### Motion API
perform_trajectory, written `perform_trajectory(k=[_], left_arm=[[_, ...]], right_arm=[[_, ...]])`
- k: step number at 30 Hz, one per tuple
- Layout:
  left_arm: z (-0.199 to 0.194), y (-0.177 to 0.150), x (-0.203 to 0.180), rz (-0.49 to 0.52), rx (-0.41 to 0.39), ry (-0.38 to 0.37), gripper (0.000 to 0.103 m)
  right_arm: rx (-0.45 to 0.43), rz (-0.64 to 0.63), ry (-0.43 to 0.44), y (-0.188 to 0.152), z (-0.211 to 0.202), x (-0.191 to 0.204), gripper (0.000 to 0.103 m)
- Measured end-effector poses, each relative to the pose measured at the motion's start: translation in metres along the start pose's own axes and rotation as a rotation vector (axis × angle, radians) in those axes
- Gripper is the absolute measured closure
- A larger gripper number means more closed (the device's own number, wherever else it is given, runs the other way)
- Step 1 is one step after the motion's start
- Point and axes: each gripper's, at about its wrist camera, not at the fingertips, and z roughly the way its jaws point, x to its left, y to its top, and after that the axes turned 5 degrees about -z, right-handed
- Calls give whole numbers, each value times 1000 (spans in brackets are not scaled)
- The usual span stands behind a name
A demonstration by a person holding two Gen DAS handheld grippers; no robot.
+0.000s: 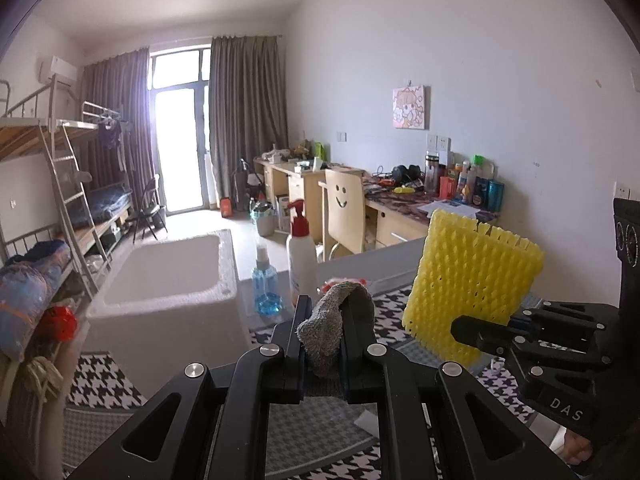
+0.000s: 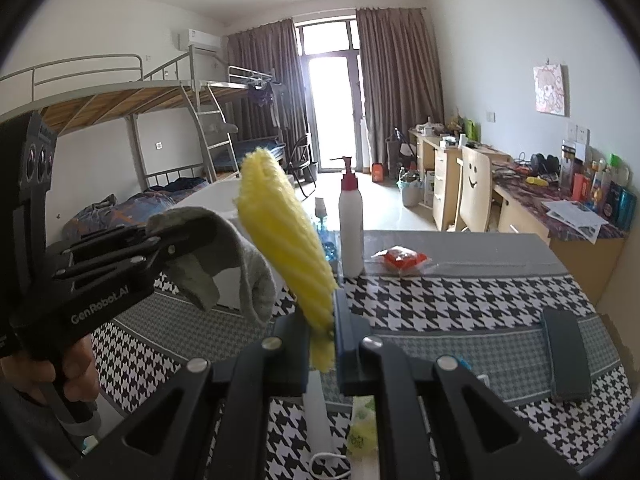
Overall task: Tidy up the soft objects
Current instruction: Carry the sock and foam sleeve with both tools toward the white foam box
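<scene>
The left gripper (image 1: 323, 336) has its jaws clamped on a grey sock (image 1: 326, 328), and the right gripper (image 2: 322, 320) has its jaws pinched on a yellow foam net (image 2: 286, 240). Both hang above the houndstooth-covered worktop (image 2: 460, 304). A white foam box (image 1: 168, 280) sits at the worktop's far left corner, beside a pump bottle (image 2: 351, 232).
</scene>
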Motion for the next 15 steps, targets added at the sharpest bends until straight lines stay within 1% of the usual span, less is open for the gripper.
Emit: perform_trajectory(k=[9, 15], left_arm=[[-4, 20, 6, 2, -37, 18, 91], [-5, 27, 10, 7, -57, 39, 91]], right_arm=[[-28, -20, 1, 28, 0, 3, 90], [-37, -36, 8, 38, 1, 10, 90]])
